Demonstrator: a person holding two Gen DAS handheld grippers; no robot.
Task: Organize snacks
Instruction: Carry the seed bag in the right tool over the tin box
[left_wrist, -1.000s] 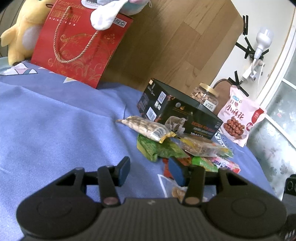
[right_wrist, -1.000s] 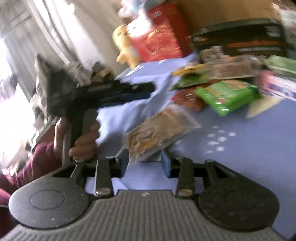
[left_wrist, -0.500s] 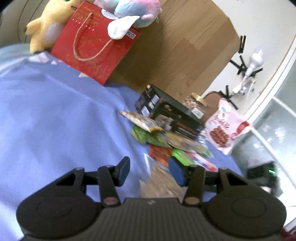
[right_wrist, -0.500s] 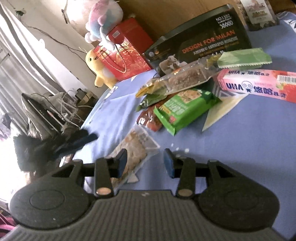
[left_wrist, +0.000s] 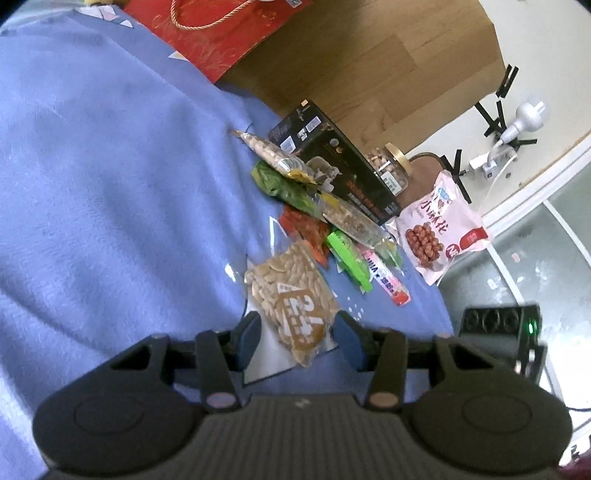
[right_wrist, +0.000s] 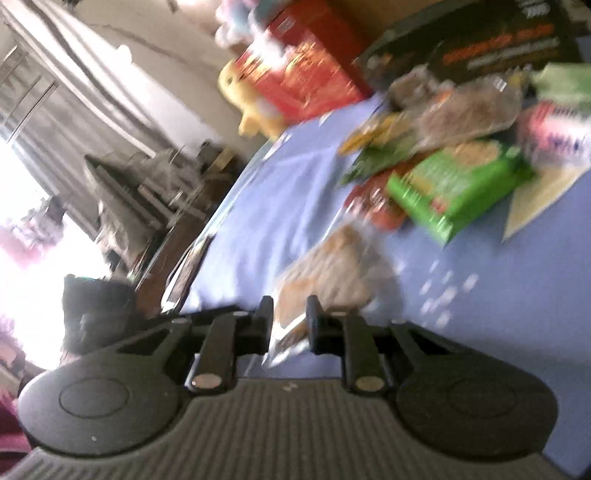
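Note:
A clear bag of pale nuts (left_wrist: 291, 291) lies on the blue cloth (left_wrist: 110, 206), nearest me. My left gripper (left_wrist: 297, 339) is open, its fingers on either side of the bag's near end. In the blurred right wrist view my right gripper (right_wrist: 290, 325) has its fingers close together around the same bag's near corner (right_wrist: 325, 280). Behind it lies a pile of snacks: a green packet (left_wrist: 347, 254), a red packet (left_wrist: 306, 229), a pink stick pack (left_wrist: 388, 280) and a clear seed bag (left_wrist: 273, 155).
A black box (left_wrist: 332, 162) stands behind the pile, with a nut jar (left_wrist: 388, 166) and a pink peanut bag (left_wrist: 439, 236) to its right. A red gift bag (left_wrist: 221, 33) stands at the back. The table edge (left_wrist: 443, 306) runs on the right.
My left gripper has moved in over the nut bag, which now lies between its fingers. My right gripper's fingers have narrowed around the bag's corner, and that view has become blurred.

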